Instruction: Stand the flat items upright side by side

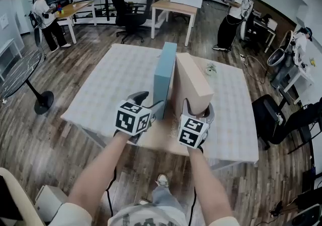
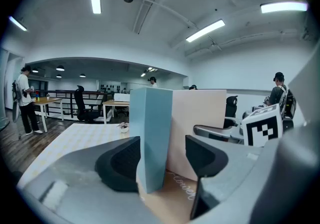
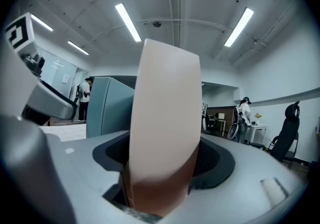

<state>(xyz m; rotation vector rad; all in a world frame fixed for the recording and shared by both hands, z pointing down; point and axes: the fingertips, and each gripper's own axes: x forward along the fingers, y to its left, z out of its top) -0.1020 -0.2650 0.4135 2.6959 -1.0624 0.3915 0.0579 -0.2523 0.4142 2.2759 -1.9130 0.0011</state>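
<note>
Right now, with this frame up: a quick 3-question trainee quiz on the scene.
1. Fill in: in the head view, the blue box stands to the ___ of the beige box.
2. True or false: both boxes lie flat.
3. The right gripper clamps: A) blue box B) beige box C) nothing.
Key: 1 left; 2 false; 3 B.

There were two upright flat boxes, one blue box (image 1: 164,69) and one beige box (image 1: 191,81), one tan flat item (image 2: 167,204), two grippers, the left gripper (image 1: 151,102) and the right gripper (image 1: 197,108), one checked table (image 1: 113,81), one small ornament (image 1: 210,70) and three bystanders (image 1: 46,16) (image 1: 235,8) (image 1: 302,41).
</note>
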